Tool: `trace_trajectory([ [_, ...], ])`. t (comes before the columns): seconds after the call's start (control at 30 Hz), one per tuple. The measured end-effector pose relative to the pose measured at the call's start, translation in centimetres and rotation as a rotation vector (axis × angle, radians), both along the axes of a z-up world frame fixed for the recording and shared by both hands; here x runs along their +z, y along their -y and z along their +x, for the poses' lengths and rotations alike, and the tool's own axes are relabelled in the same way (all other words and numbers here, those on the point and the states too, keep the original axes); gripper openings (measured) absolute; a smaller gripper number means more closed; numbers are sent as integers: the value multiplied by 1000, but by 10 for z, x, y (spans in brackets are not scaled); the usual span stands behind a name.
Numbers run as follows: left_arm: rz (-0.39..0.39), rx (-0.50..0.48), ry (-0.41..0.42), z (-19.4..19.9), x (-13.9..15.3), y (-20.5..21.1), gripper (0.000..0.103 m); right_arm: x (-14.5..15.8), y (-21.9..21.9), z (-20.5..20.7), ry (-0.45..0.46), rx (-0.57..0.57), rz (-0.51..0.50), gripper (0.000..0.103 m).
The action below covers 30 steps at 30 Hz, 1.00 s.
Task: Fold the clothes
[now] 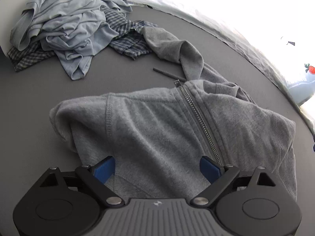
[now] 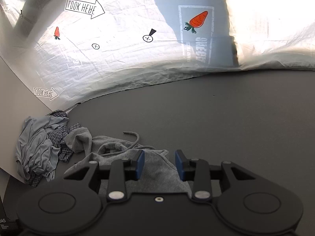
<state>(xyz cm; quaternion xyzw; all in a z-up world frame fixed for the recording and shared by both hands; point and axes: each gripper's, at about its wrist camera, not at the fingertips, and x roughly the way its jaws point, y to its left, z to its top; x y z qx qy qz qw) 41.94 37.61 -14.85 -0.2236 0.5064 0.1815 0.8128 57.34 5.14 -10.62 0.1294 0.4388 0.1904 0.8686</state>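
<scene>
**A:** Where's the hoodie, and what are your tools doing?

**B:** The grey zip hoodie (image 1: 157,122) lies rumpled on the dark counter (image 2: 226,118), zipper (image 1: 198,118) up, one sleeve (image 1: 177,49) trailing off toward the pile of other clothes (image 1: 65,29) in the far corner. My left tool (image 1: 157,169) hangs over the body of it with its blue pads spread wide and nothing pinched between them. My right tool (image 2: 159,164) stands partly apart above the hood end, near the drawstring (image 2: 132,137), also gripping nothing.

**A:** So what's the step?

**B:** As I judge it, spreading the hoodie flat before any fold. The front panel bulges and the shoulder at the left curls under.

**A:** How do I do that well?

**B:** I'd take an edge rather than the middle: left tool on the hem or the shoulder seam, right on the opposite side, one layer each if I can. Then pull apart gently so the zipper runs straight. The fleece looks thick, so a deep bite should hold; a shallow one may slip. I'd free the stray sleeve from the pile first, or it may drag the checked shirt (image 1: 128,45) along.
</scene>
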Motion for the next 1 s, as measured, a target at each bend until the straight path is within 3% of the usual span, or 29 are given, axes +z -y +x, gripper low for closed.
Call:
trace_trajectory([
  [0.13, 9, -27, -72, 8, -19, 5, 103, -30, -17, 33, -75, 3, -16, 37],
  [0.27, 66, -116, -123, 15, -25, 13, 103, -55, -27, 32, -161, 52, -27, 43],
  [0.3, 82, -124, -128, 15, -26, 16, 103, -61, -28, 27, -180, 67, -32, 42],
  [0.33, 97, -131, -134, 15, -27, 19, 103, -64, -28, 20, -191, 85, -36, 31],
  [0.37, 113, -136, -140, 16, -29, 22, 103, -63, -29, 8, -183, 113, -38, 23],
  [0.47, 146, -151, -146, 16, -30, 31, 103, -58, -32, -27, -162, 202, -50, 16],
  [0.63, 165, -150, -113, 12, -30, 34, 103, -43, -33, -85, -154, 311, -100, 15],
  [0.7, 174, -148, -100, 11, -30, 35, 103, -35, -30, -85, -119, 291, -105, 18],
  [0.87, 192, -140, -76, 10, -32, 38, 103, -12, -33, -58, 22, 252, -164, 36],
  [1.0, 185, -149, -85, 11, -32, 37, 103, -9, -50, -18, 71, 255, -210, 38],
])
